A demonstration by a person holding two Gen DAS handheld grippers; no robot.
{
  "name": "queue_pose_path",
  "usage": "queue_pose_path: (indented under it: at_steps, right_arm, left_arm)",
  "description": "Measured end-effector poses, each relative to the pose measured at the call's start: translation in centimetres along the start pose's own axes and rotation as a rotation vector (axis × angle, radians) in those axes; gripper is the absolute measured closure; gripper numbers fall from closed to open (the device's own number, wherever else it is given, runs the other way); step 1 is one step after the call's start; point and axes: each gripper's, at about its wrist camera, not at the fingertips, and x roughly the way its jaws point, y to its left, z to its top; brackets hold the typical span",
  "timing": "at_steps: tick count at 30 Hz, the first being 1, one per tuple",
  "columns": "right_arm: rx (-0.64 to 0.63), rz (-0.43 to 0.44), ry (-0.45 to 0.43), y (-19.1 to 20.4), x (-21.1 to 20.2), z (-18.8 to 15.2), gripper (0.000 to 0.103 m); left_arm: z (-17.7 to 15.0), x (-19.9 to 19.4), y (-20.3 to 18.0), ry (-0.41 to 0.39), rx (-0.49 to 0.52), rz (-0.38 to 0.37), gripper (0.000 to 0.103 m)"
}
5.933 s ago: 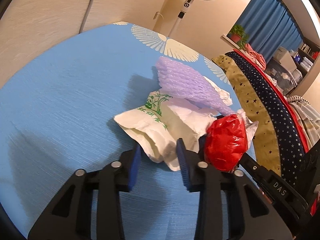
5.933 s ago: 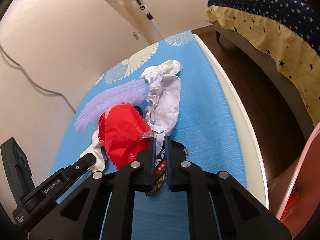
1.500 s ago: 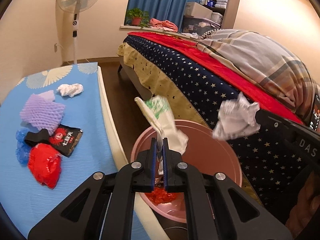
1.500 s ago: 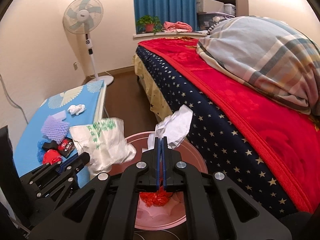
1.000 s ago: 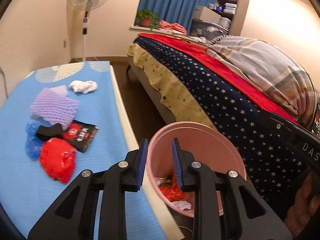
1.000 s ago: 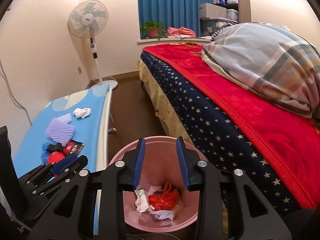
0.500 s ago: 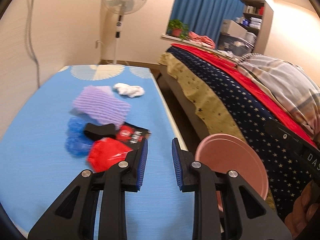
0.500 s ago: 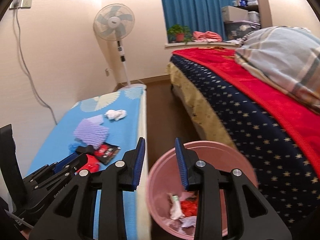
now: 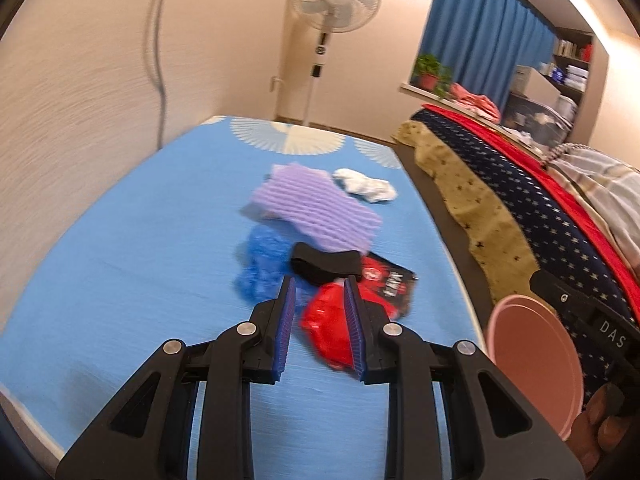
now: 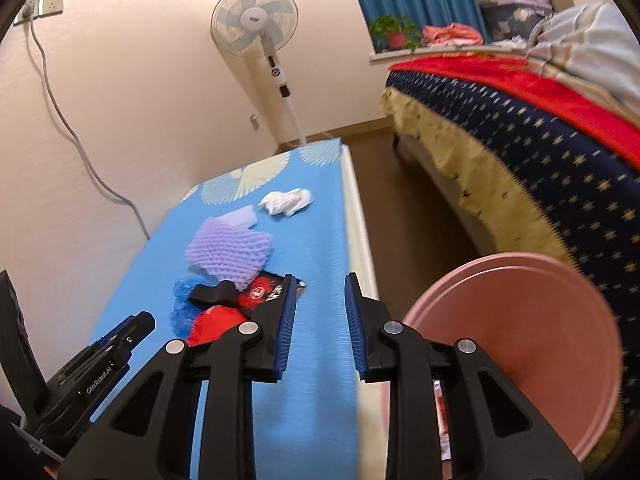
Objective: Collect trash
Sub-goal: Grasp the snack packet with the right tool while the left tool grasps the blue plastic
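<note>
Hovering low over the blue table cloth (image 9: 120, 280), the left gripper (image 9: 320, 324) has its jaws parted and empty, with the crumpled red plastic bag (image 9: 328, 328) showing in the gap between its blue pads. Just beyond the bag lie a black-and-red snack wrapper (image 9: 388, 280), a black foam piece (image 9: 324, 264), a blue mesh wad (image 9: 264, 264), a purple foam net (image 9: 312, 208) and, farther off, a crumpled white tissue (image 9: 366, 186). The right gripper (image 10: 320, 324) is likewise spread apart and holds nothing, above the table's right edge. The pink bin (image 10: 516, 344) stands on the floor between table and bed (image 10: 520, 120).
</note>
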Motion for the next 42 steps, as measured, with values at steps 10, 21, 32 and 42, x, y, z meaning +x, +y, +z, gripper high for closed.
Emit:
queue_pose_path:
  at_steps: [10, 21, 32, 42]
  right_arm:
    - [0.065, 0.1, 0.131, 1.3, 6.0, -1.5, 0.078]
    - [0.139, 0.12, 0.253, 1.8, 10.8, -2.6, 0.076]
    - [0.122, 0.105, 0.272, 2.4, 12.0, -2.8, 0.093]
    - [0.081, 0.113, 0.23, 3.0, 11.2, -2.3, 0.103]
  left_arm:
    - [0.3, 1.9, 2.1, 0.004, -0.052, 0.069, 0.078]
    - [0.7, 4.2, 3.4, 0.038, -0.063, 0.086, 0.078]
    - [0.5, 6.9, 2.9, 0.105, -0.047, 0.05, 0.063]
    - [0.2, 7.7, 2.6, 0.158, -0.045, 0.021, 0.088]
